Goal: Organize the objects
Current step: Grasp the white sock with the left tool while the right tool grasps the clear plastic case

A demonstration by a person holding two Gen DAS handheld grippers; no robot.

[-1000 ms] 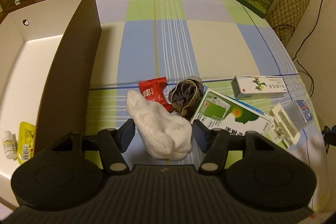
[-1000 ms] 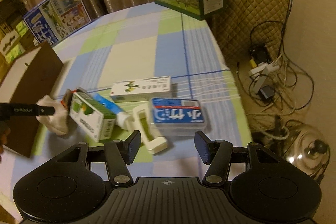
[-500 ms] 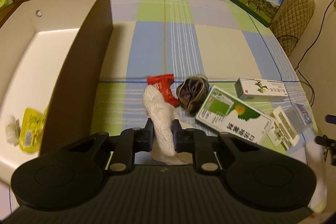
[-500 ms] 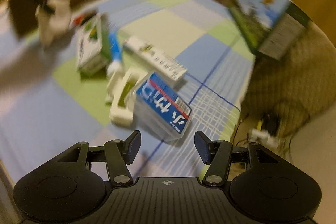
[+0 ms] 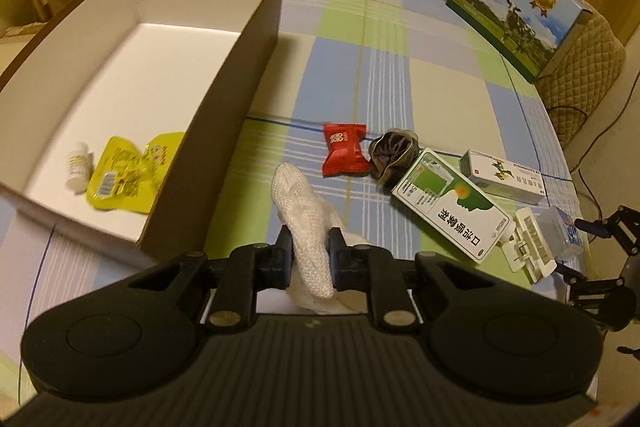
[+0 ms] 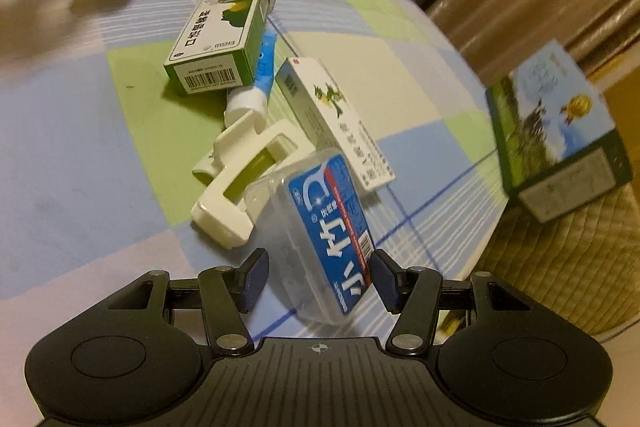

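Between left claw (image 5: 310, 259), sock (image 5: 306, 215) now aloft

A checked tablecloth (image 5: 400, 75) carries a brown box (image 5: 224, 99), red packet (image 5: 344, 155) and cartons (image 5: 452, 203).

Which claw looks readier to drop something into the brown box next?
The left claw: it is shut on the white sock, right beside the brown box. The right claw is only closing around the clear blue-labelled case, not yet gripping it.

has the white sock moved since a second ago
Yes. The white sock, then lying against the red candy packet, is now pinched between the left gripper fingers and pulled clear of it, toward the brown box.
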